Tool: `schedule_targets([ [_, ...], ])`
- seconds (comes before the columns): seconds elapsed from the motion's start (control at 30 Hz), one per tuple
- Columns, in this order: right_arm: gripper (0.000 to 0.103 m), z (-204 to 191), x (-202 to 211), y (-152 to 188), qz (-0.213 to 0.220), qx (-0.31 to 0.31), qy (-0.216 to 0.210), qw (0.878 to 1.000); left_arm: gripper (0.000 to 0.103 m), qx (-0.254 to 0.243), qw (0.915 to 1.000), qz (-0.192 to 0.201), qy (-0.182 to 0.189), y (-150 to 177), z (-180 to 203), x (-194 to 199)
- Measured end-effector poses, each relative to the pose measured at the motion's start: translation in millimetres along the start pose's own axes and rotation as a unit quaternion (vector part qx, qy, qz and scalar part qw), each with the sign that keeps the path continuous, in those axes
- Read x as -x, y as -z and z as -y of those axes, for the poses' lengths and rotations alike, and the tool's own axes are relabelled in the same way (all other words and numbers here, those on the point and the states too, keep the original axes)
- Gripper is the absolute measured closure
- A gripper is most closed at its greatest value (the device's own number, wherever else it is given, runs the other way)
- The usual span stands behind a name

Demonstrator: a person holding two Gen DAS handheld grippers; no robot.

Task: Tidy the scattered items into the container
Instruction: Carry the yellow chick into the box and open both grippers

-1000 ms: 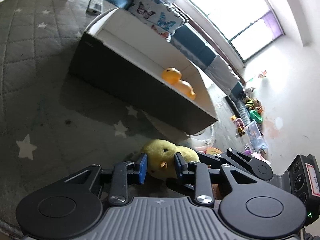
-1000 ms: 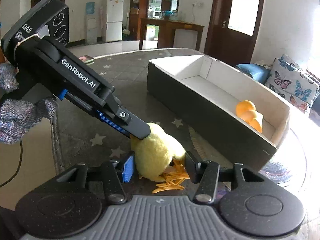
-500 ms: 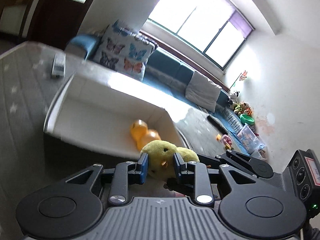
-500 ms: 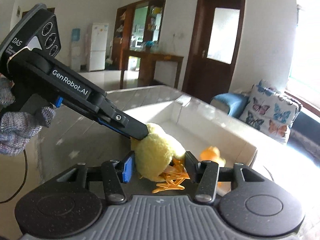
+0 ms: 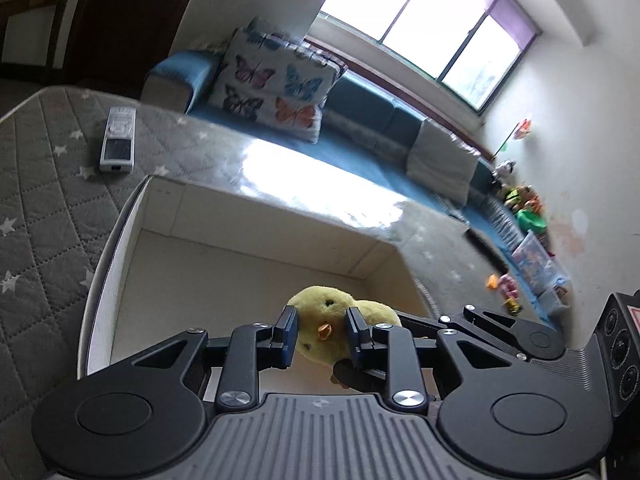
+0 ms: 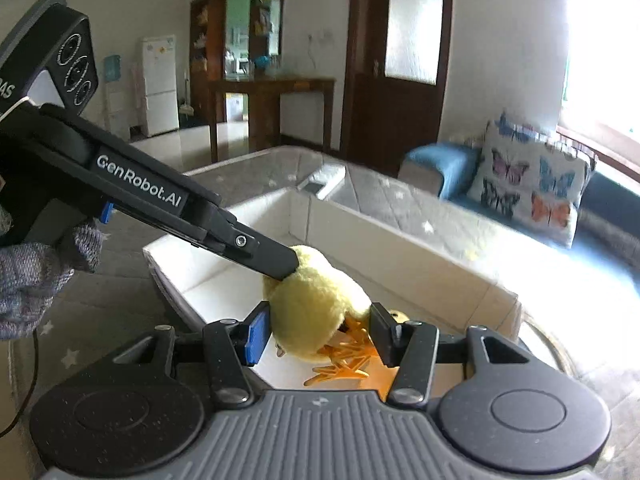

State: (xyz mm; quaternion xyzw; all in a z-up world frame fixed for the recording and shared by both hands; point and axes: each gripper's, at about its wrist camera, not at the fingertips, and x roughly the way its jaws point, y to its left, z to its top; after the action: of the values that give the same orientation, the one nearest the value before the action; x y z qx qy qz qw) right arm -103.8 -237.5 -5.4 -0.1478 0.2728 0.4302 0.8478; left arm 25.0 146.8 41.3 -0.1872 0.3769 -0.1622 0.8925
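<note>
A yellow plush chick (image 5: 320,308) hangs over the white inside of the grey box (image 5: 120,240), held from two sides. My left gripper (image 5: 321,322) has the chick's head between its pads, which press into the plush while the jaws are closing. In the right wrist view the chick (image 6: 312,296) sits body-first between the pads of my right gripper (image 6: 319,320), orange feet dangling. The left gripper (image 6: 290,266) comes in from the upper left onto its top. The box wall (image 6: 400,248) runs behind. A sliver of an orange toy (image 6: 396,313) peeks from behind the right finger.
A white remote control (image 5: 117,144) lies on the grey star-quilted cloth (image 5: 40,200) beyond the box. A gloved hand (image 6: 36,272) holds the left gripper. A blue sofa with a butterfly cushion (image 5: 276,88) stands behind. Toys (image 5: 528,208) sit on the floor at the far right.
Both grippers lifted the chick off the quilted cloth and carried it over the box rim, above the white interior. The left jaws narrowed on the head.
</note>
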Motion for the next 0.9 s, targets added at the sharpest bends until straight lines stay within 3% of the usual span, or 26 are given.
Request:
schedule_targets([
  [0.6, 0.050, -4.1, -29.8, 12.0, -0.053, -0.010, -0.017, 0.998, 0.076, 0.011, 0.9996, -0.017, -0.022, -4.1, -17.7, -16.9],
  [0.9, 0.050, -6.7, -16.9, 11.6, -0.042, -0.019, -0.014, 0.999, 0.075, 0.005, 0.9998, -0.006, -0.018, -0.3, -8.9, -6.0],
])
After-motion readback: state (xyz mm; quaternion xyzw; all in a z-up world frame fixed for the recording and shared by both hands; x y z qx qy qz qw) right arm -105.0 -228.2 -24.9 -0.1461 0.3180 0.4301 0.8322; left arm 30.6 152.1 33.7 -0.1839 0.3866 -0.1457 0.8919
